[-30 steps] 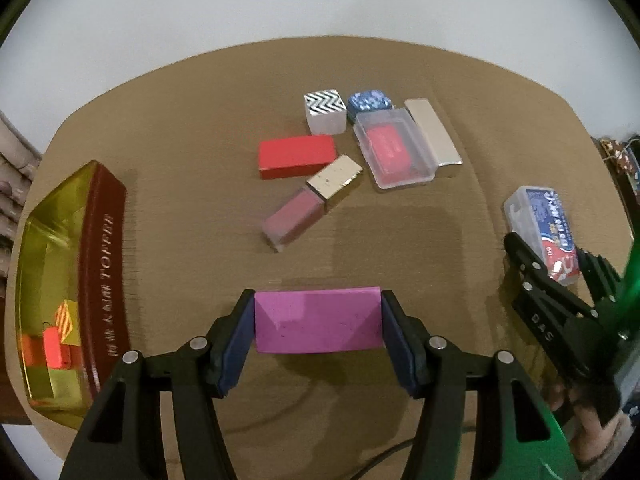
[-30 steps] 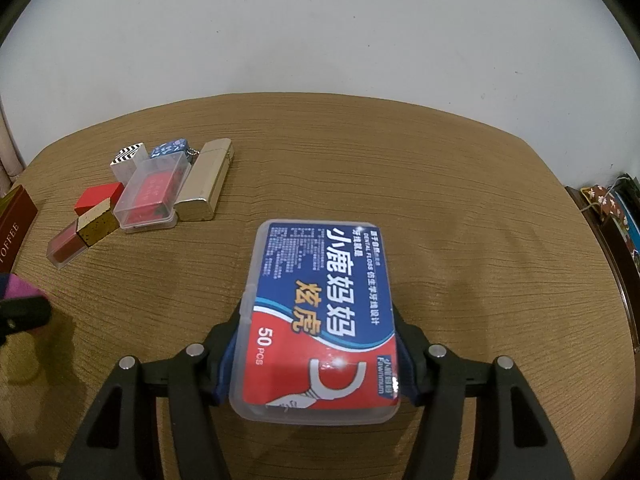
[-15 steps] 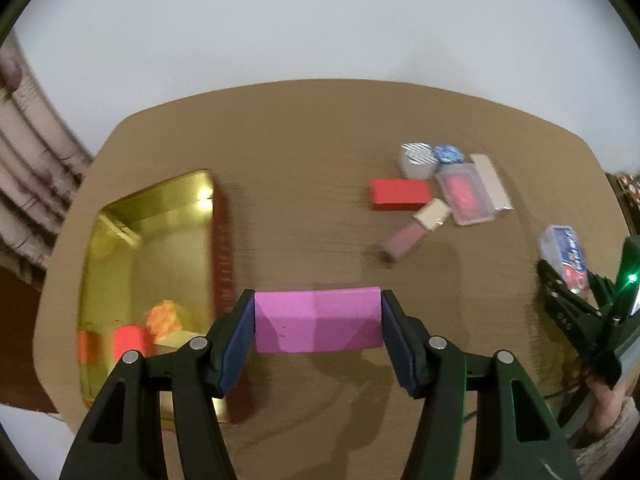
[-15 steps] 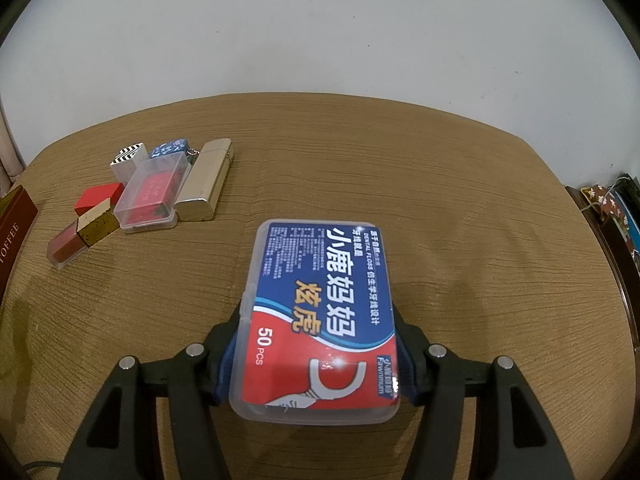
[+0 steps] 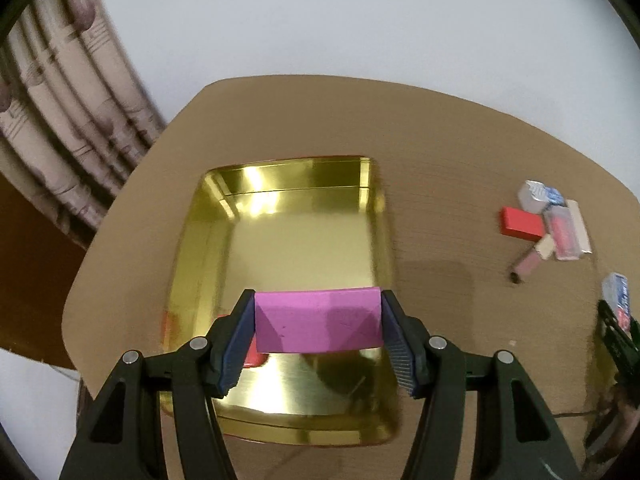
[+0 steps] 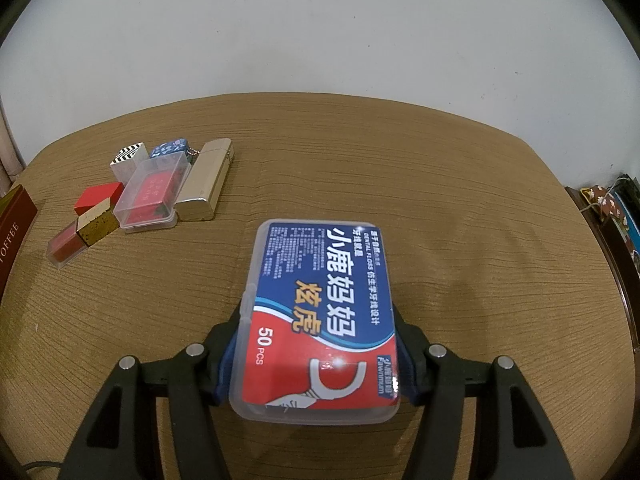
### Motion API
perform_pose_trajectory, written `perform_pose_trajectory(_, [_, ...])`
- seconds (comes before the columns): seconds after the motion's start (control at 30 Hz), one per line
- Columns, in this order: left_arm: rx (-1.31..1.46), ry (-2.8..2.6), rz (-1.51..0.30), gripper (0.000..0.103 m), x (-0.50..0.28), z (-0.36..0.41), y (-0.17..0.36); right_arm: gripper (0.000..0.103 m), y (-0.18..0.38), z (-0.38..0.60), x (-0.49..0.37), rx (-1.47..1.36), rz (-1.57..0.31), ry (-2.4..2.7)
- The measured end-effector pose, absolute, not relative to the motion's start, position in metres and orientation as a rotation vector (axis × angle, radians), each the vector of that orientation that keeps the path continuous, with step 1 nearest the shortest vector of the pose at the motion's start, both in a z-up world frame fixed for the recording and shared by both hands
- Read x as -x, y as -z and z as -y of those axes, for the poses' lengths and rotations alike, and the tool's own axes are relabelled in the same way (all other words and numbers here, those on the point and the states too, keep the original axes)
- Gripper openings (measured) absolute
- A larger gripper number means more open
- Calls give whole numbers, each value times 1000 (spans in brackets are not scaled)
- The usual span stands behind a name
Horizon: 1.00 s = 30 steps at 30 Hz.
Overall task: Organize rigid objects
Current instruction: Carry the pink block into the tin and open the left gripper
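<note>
Both grippers are loaded. Left gripper (image 5: 318, 330) clamps a magenta block (image 5: 318, 320) by its two ends, pads flat against them, the block level and held above the near half of a gold tin (image 5: 280, 240). That tin lies open on the brown table (image 5: 440, 208), close to the table's left edge, its rim raised all round; most of its floor is bare and shiny, with only a small red piece (image 5: 254, 354) showing at the near left corner, partly hidden behind the left finger. Past the tin's far rim a strip of table runs to the far edge, then a curtain (image 5: 60, 120) at the left.

Right gripper (image 6: 320, 356) grasps a dental floss box (image 6: 320, 320) by its long sides, label up, the box reaching out over the table towards the far side. Round it the table is bare on the right and far sides up to the curved edge. At the far left sits a tight cluster: a red block (image 6: 98, 198), a lip gloss tube (image 6: 82, 236), a clear case (image 6: 150, 192), a silver lighter (image 6: 206, 178), a zigzag cube (image 6: 130, 158) and a blue cube (image 6: 170, 148), several touching.
</note>
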<state>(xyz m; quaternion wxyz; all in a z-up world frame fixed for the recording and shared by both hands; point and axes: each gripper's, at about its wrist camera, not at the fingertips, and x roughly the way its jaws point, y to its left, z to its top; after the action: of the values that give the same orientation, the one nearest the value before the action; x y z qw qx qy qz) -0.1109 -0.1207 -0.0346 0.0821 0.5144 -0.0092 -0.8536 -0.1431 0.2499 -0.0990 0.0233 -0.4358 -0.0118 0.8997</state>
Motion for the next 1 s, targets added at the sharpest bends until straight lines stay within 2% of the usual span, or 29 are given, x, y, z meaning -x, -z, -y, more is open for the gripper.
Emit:
perform_pose_trajectory(0.5, [-1540, 2459, 3, 57, 135, 197, 62, 63, 99, -251, 144, 1349, 41, -2785])
perform_pose_trajectory(0.67, [-1590, 2437, -20, 57, 146, 204, 76, 63, 99, -253, 145, 1350, 41, -2786])
perform_pose_trajectory(0.83, [-1606, 2418, 46, 57, 152, 204, 87, 63, 99, -255, 146, 1350, 43, -2787])
perform_pose_trajectory(1.0, [-1621, 2402, 13, 57, 156, 206, 93, 63, 99, -255, 146, 1350, 44, -2787])
